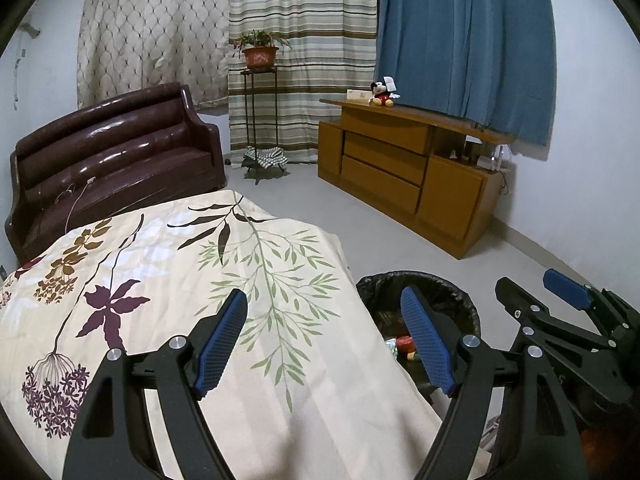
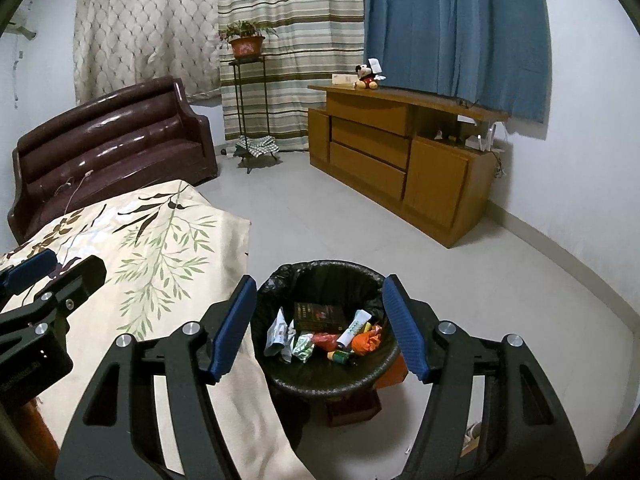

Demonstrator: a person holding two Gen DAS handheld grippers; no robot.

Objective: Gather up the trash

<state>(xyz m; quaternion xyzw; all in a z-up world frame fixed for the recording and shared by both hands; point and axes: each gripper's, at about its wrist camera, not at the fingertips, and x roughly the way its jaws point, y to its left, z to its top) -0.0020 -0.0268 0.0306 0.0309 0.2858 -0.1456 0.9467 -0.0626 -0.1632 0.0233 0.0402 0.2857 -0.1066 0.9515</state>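
A black-lined trash bin (image 2: 280,376) stands on the floor beside the cloth-covered table. Inside it lie several pieces of trash (image 2: 320,336): a dark box, a white tube, crumpled wrappers and an orange piece. My right gripper (image 2: 320,328) hovers above the bin, open, with nothing between its blue pads. My left gripper (image 1: 324,344) hangs open over the floral cloth (image 1: 160,280), also holding nothing. In the left wrist view the bin (image 1: 460,296) peeks out at the table's right edge, and the right gripper (image 1: 532,292) shows at the right. The left gripper's fingers (image 2: 36,268) show at the left of the right wrist view.
A dark red leather sofa (image 2: 112,140) stands behind the table. A wooden cabinet (image 2: 400,160) with a plush toy (image 2: 366,76) on top lines the right wall. A potted plant (image 2: 246,44) sits on a tall metal stand before the curtains. Grey floor (image 2: 460,292) surrounds the bin.
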